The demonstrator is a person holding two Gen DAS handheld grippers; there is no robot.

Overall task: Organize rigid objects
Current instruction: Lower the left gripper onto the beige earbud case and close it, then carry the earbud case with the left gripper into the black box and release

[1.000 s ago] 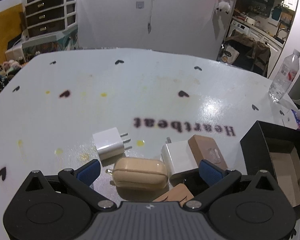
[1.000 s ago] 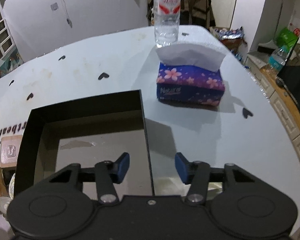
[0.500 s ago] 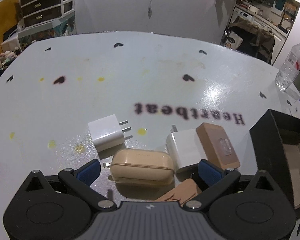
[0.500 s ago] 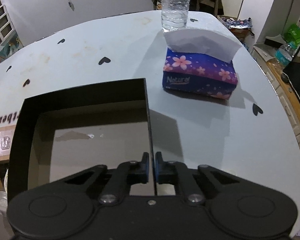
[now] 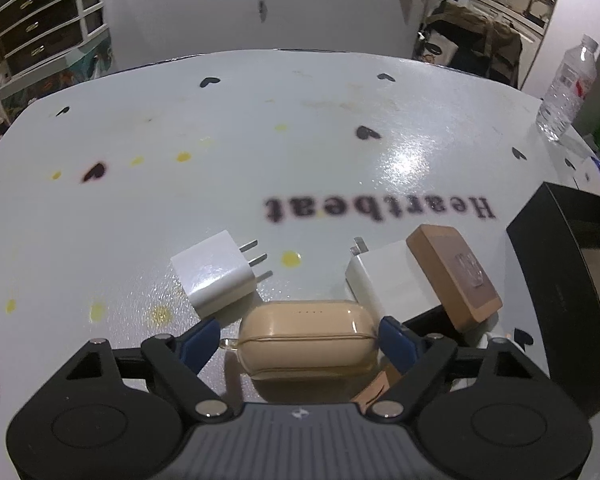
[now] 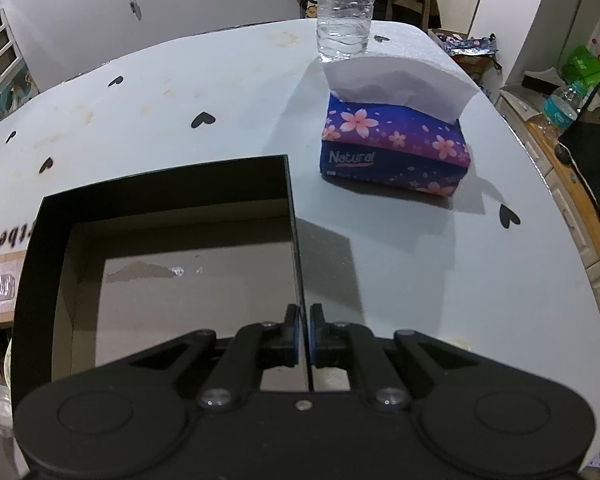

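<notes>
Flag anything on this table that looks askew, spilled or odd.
The brown block lies tilted, propped on the larger white charger. Yellow spots stain the table near the small charger.

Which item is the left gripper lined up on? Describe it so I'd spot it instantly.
Below the "Heartbeat" lettering on the white table, between the left gripper's jaws, lies the earbud case. Unlike the boxy white chargers behind it, it is a rounded beige pill.

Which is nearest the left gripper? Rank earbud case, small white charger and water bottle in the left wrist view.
1. Earbud case: between the left gripper's fingers.
2. Small white charger: just beyond, left of centre.
3. Water bottle: far right table edge.
</notes>
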